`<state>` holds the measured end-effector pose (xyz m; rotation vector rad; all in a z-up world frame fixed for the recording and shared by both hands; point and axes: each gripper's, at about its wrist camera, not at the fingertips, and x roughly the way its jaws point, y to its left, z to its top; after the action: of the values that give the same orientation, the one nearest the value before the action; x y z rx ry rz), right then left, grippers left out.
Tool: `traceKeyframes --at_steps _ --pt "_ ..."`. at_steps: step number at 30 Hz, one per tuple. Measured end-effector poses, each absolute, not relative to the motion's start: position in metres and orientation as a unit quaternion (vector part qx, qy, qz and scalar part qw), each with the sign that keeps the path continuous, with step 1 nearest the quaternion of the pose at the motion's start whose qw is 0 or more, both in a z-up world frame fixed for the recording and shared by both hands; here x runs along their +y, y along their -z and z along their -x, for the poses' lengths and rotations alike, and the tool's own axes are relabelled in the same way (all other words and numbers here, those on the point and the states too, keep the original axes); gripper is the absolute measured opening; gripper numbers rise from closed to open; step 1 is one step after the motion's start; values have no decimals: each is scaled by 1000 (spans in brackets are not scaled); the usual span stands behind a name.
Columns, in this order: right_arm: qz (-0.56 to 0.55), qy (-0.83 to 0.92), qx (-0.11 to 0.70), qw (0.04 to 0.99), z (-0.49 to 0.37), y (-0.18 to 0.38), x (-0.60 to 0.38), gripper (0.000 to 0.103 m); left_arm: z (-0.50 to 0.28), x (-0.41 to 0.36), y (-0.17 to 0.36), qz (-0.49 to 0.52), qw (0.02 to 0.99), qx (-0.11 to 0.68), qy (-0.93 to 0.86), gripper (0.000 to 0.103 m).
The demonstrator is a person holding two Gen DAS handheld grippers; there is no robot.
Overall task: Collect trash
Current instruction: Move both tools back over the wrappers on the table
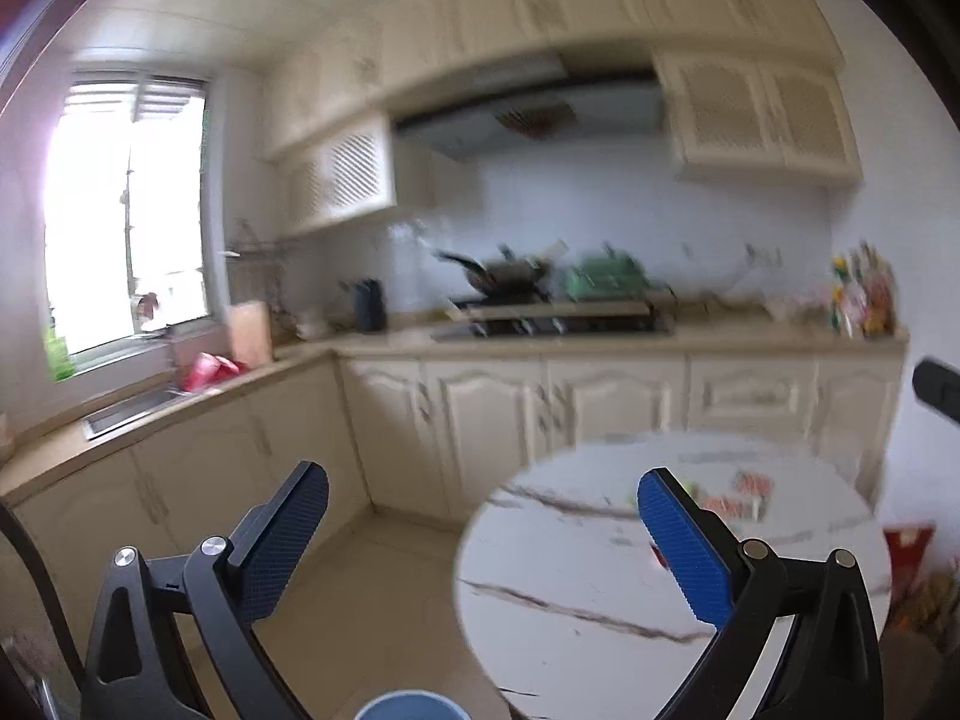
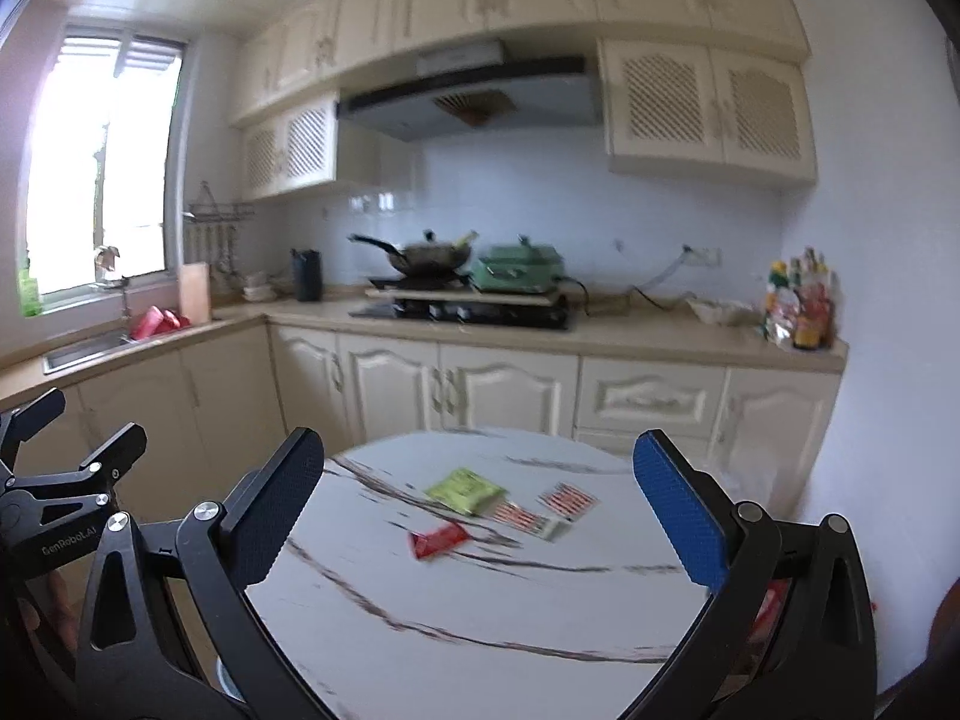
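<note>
Four wrappers, a red one (image 2: 438, 540), a green one (image 2: 465, 491) and two striped ones (image 2: 543, 513), lie mid-surface (image 2: 420, 630). Both tongs, right (image 2: 478, 510) and left (image 1: 483, 546), stand apart and empty. Best approach the nearest red wrapper low, pinching its raised edge.

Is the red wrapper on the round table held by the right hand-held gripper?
No, the red wrapper lies free on the table, beyond the open right hand-held gripper.

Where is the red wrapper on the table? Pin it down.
In the right wrist view the red wrapper lies near the middle of the round marble table, just in front-left of the green packet and left of the red-striped sachets.
</note>
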<state>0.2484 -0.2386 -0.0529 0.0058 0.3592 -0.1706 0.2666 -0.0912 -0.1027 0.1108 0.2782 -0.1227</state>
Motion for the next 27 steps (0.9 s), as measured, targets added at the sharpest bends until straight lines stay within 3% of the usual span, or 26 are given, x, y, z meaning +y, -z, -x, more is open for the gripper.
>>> traceKeyframes --at_steps 6,17,27 --pt "-20 118 239 964 -288 96 -296 103 -361 -154 141 -81 953 260 134 102" --pt "-38 110 370 922 -384 191 -363 103 -495 -241 199 -140 905 361 175 102" --pt "-35 95 427 899 -423 236 -387 103 -565 -275 249 -154 874 419 192 101"
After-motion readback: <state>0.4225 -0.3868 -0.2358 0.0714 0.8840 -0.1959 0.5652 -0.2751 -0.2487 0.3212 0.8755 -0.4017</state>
